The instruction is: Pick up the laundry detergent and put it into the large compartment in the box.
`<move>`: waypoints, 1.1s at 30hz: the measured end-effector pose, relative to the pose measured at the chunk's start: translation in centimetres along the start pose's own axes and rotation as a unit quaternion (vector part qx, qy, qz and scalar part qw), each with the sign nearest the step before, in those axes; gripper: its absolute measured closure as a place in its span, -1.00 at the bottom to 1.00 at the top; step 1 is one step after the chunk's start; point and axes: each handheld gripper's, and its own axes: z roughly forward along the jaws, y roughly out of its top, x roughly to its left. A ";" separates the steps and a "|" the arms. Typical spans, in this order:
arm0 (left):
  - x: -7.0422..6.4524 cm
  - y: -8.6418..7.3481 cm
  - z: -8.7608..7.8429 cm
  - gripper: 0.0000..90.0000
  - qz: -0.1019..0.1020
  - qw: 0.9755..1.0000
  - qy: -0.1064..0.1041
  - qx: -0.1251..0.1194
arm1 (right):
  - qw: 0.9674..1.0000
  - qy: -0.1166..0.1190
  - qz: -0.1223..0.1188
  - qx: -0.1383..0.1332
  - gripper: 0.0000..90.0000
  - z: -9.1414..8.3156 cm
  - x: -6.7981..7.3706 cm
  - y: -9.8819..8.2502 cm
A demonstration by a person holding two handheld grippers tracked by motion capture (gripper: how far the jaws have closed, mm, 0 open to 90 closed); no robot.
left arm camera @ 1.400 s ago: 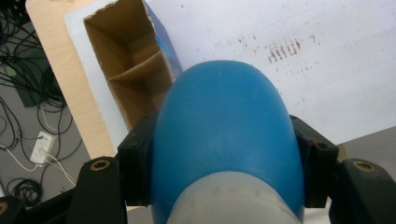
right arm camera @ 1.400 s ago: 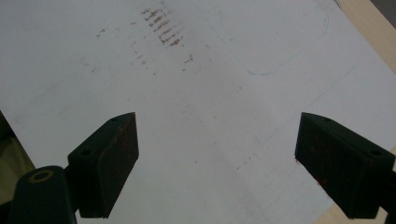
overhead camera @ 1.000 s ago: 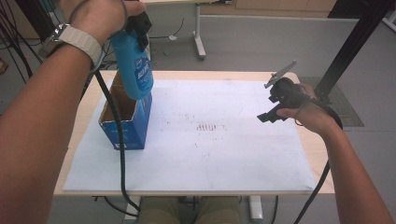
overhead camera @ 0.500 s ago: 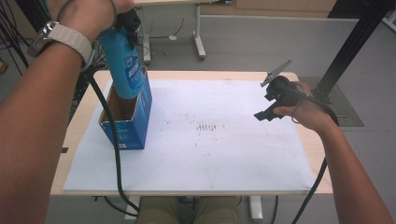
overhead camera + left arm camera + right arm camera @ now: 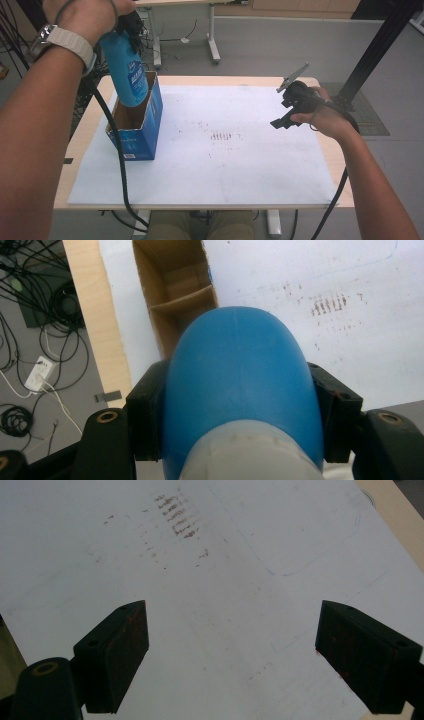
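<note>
Nearest the camera in the high view, the person's two forearms came in from the bottom edge, one on each side of the white board [image 5: 200, 170] that covered most of the wooden table [image 5: 80, 150]. On the person's right side, the right gripper [image 5: 292, 107] hung just above the board's right edge, well apart from everything else; in the right gripper view its two black jaws stood spread wide with nothing between them, and the board under them bore a patch of small brownish marks [image 5: 177, 517].

Farther off, toward the left rear of the board, an open blue cardboard box [image 5: 137, 135] stood on the board with its brown inside showing. In the left gripper view a cardboard divider [image 5: 182, 300] crossed that inside, splitting it into compartments. Above the box, the left gripper [image 5: 131, 25] was pinching a blue bottle [image 5: 125, 67], its jaws pressed against the bottle's two sides near the pale cap end. The bottle hung bottom down and slightly tilted, its lower end at the box's opening; whether it touched the cardboard could not be told.

Beyond the table lay grey floor, with loose cables [image 5: 30, 315] beside the table's left edge.
</note>
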 end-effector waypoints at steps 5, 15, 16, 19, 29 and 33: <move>0.4 0.0 0.1 -0.17 -0.010 1.000 0.001 0.001 | 1.000 0.001 0.000 0.001 -0.69 0.2 -0.1 0.1; 1.2 -0.2 0.6 -0.17 -0.021 1.000 0.002 0.003 | 1.000 0.002 -0.001 0.001 -0.69 0.3 -0.1 0.4; 1.2 -0.2 0.6 -0.17 -0.021 1.000 0.002 0.004 | 1.000 0.002 -0.001 0.001 -0.69 0.3 -0.1 0.4; 1.6 -0.3 0.7 -0.17 -0.024 1.000 0.002 0.004 | 1.000 0.002 -0.002 0.002 -0.69 0.3 -0.2 0.4; 2.3 -0.6 1.4 -0.17 -0.037 0.999 0.005 0.001 | 1.000 0.005 -0.004 -0.001 -0.69 0.6 -0.2 0.6; 2.6 -0.6 1.8 -0.17 -0.040 0.999 0.005 0.003 | 1.000 0.005 -0.004 0.002 -0.68 0.7 -0.2 0.6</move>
